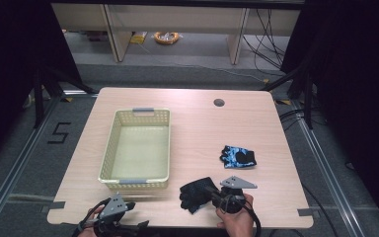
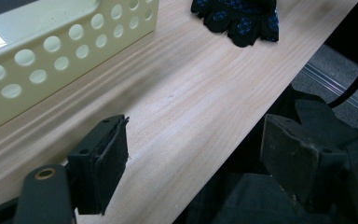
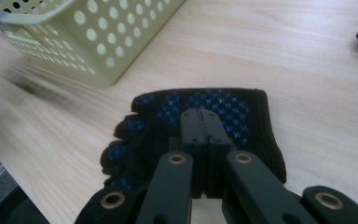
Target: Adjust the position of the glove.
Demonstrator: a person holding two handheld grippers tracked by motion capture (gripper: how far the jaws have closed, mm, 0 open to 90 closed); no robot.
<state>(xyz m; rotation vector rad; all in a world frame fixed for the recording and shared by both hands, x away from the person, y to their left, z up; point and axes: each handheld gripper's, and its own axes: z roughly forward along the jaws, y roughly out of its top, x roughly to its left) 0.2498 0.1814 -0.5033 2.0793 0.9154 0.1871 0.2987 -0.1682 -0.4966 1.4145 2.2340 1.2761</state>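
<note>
One black glove [image 3: 200,126], blue-dotted: soft, light, floppy, grippy palm. My right gripper [image 3: 200,114] sits pinched on its cuff edge, best hold, I judge; left gripper [image 2: 191,158] gapes empty.

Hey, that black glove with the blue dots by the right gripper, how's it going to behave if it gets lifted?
The black glove is probably floppy: it lies flat and limp on the table, so it would likely droop from the right gripper, whose jaws look shut over it. It seems light, being thin fabric. Its blue dots suggest a grippy palm, so it would hardly slip.
</note>
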